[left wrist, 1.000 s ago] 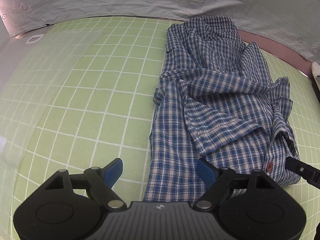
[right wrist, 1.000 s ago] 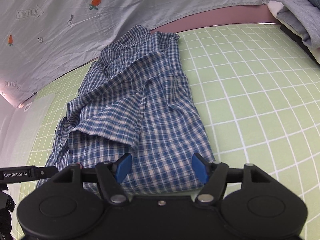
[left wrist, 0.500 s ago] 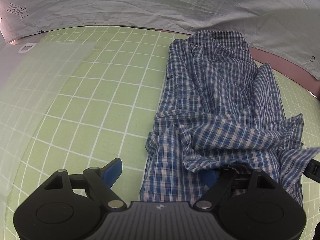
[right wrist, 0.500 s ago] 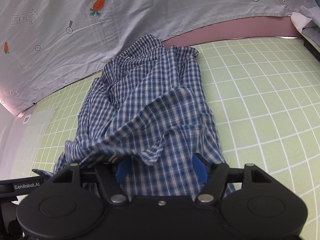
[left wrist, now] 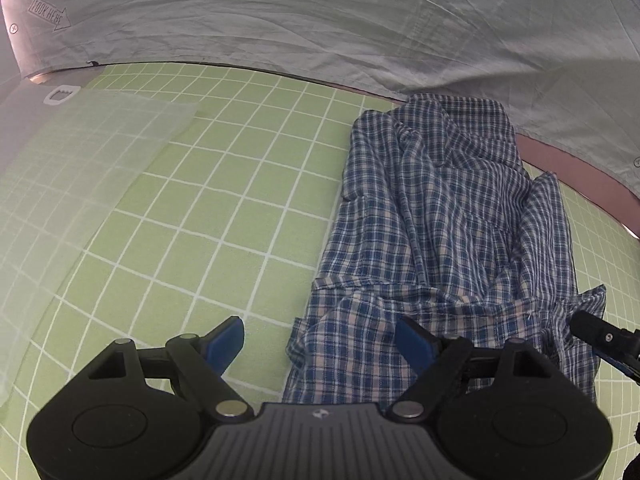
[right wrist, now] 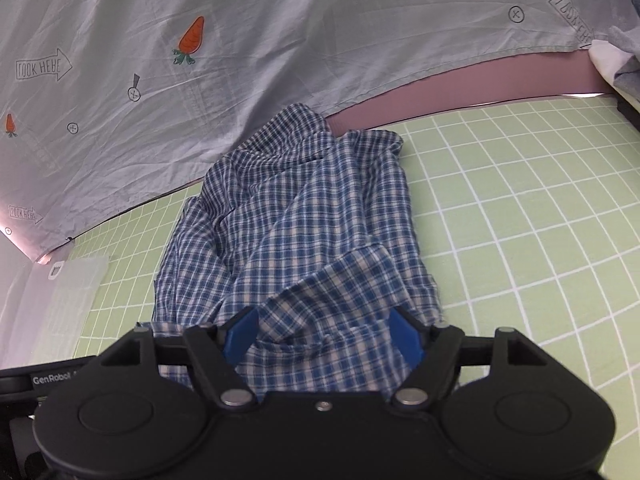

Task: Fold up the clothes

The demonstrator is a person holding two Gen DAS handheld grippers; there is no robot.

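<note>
A blue-and-white plaid shirt lies lengthwise on the green grid mat, with its collar end at the far edge. My left gripper is open at the shirt's near left corner; its right finger rests over the rumpled hem and its left finger over bare mat. In the right wrist view the shirt fills the middle. My right gripper is open there, and the raised near hem bunches between its fingers.
A grey sheet with carrot prints hangs across the back. A translucent plastic sheet lies on the mat at the left. Folded clothes are stacked at the far right. Bare mat stretches to the right of the shirt.
Both grippers have moved in on the shirt's near hem and tipped upward. The hem has rumpled and lifted around the fingers. Both jaws stay wide apart.
</note>
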